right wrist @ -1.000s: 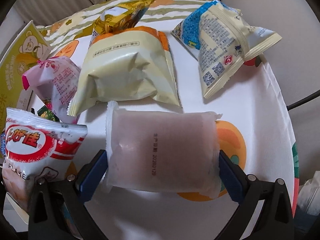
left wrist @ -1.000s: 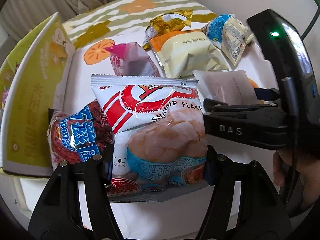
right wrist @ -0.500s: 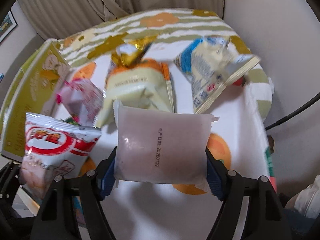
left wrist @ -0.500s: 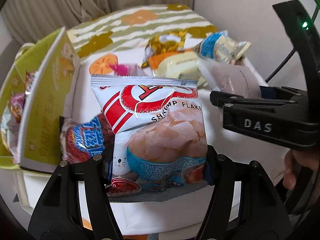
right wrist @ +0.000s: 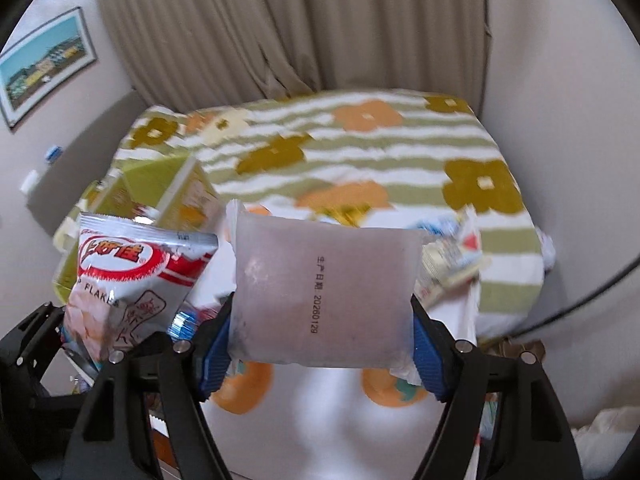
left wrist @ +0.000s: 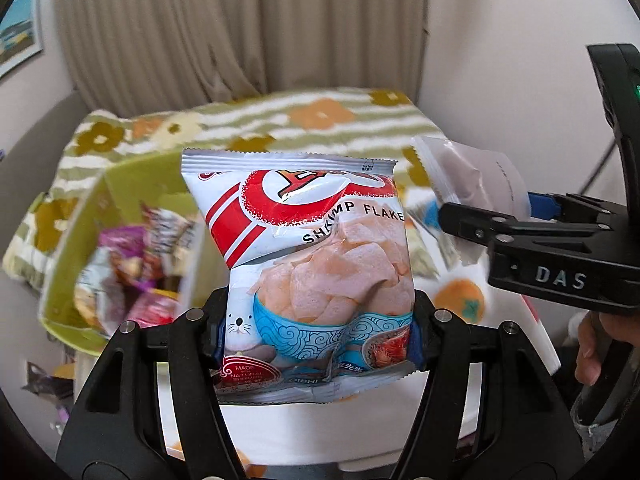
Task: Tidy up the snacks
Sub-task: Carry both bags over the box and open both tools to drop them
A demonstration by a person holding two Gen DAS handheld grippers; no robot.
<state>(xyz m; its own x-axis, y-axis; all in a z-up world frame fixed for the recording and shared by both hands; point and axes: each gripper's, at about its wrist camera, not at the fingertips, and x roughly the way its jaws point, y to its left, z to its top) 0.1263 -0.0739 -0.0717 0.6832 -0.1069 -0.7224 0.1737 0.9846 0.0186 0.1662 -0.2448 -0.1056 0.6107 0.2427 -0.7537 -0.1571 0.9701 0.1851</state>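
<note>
Item one, at nine o'clock from my left wrist: green box (left wrist: 76,240), open, with blurred snack packets (left wrist: 136,264) inside.

Item two, dead centre: shrimp flakes bag (left wrist: 316,264), upright, raised clear of the tablecloth (left wrist: 460,300). My left gripper (left wrist: 316,332) has its fingers pinching the bag's lower half from both sides.

Item three, at three o'clock: my right gripper (right wrist: 320,344), fingers clamped on a pale frosted pouch (right wrist: 324,292) with a printed date, also raised above the table. From the right wrist, the flakes bag sits at nine o'clock beside this pouch.

Item four, at two o'clock behind the pouch: loose packets (right wrist: 448,256) on the table, blurred.
</note>
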